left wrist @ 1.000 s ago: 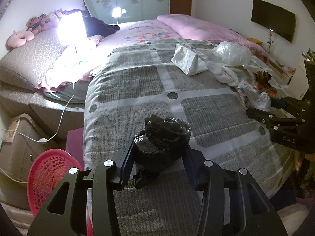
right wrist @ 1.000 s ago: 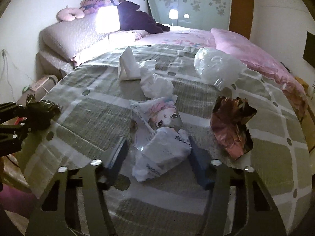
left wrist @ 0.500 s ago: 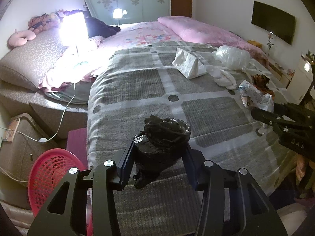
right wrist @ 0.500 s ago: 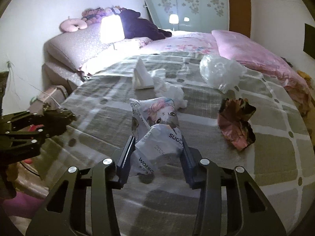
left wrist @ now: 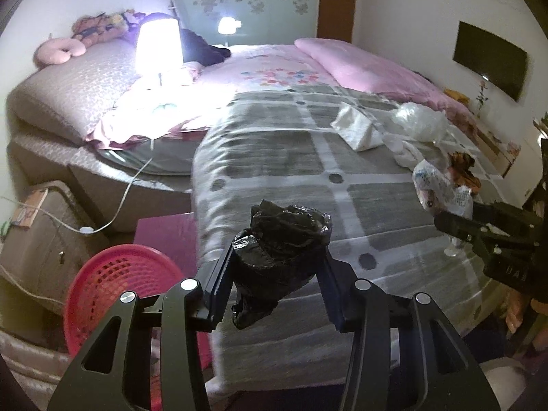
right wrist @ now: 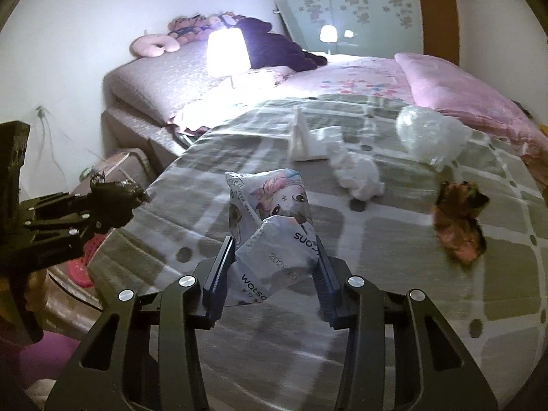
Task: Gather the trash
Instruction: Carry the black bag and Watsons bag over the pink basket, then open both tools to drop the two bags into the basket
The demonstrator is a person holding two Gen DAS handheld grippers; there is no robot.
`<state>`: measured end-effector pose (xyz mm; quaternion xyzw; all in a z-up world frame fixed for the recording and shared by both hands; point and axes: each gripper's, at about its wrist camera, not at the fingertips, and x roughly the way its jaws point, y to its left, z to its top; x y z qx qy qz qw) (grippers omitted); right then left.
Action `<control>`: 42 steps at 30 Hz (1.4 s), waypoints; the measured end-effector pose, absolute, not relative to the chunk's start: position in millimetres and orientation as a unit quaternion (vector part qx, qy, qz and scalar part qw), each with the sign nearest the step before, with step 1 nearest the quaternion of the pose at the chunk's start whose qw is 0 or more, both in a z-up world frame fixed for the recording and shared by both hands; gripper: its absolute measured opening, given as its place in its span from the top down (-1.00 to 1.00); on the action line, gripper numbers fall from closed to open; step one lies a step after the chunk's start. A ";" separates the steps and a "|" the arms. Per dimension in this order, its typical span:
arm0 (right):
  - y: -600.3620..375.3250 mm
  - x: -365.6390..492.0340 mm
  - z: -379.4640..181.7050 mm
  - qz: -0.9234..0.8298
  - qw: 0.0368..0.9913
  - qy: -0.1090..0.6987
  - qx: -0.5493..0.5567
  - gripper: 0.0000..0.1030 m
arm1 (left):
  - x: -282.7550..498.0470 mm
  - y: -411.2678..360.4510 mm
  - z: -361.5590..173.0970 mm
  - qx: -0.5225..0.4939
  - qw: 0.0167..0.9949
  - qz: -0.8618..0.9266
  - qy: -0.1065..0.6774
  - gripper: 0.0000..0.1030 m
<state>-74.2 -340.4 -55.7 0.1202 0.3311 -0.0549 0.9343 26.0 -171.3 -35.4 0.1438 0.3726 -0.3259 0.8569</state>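
Observation:
A crumpled black plastic bag (left wrist: 284,233) is pinched in my left gripper (left wrist: 279,248), which is shut on it above the bed's near edge. A white printed packet with a cartoon face (right wrist: 270,205) is clamped in my right gripper (right wrist: 274,243), shut and held clear of the grey checked quilt (right wrist: 394,257). The left wrist view shows the right gripper (left wrist: 445,221) at the right with that packet (left wrist: 438,185). In the right wrist view the left gripper (right wrist: 137,195) is at the left with the black bag (right wrist: 116,191).
A red mesh basket (left wrist: 116,287) stands on the floor left of the bed. On the quilt lie a white paper bag (right wrist: 303,137), crumpled white tissue (right wrist: 358,171), a clear plastic bag (right wrist: 428,133) and a brown wrapper (right wrist: 457,222). A lit lamp (left wrist: 159,48) stands at the back left.
The right gripper closed on the printed packet and lifted it off the quilt. Both grippers rose and drew back towards the bed's edge, so more of the red basket shows.

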 end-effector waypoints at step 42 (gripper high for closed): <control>-163.4 30.4 -52.8 0.132 0.913 0.386 0.009 0.18 | 67.5 -17.2 -59.7 0.086 0.898 -0.131 0.411 0.15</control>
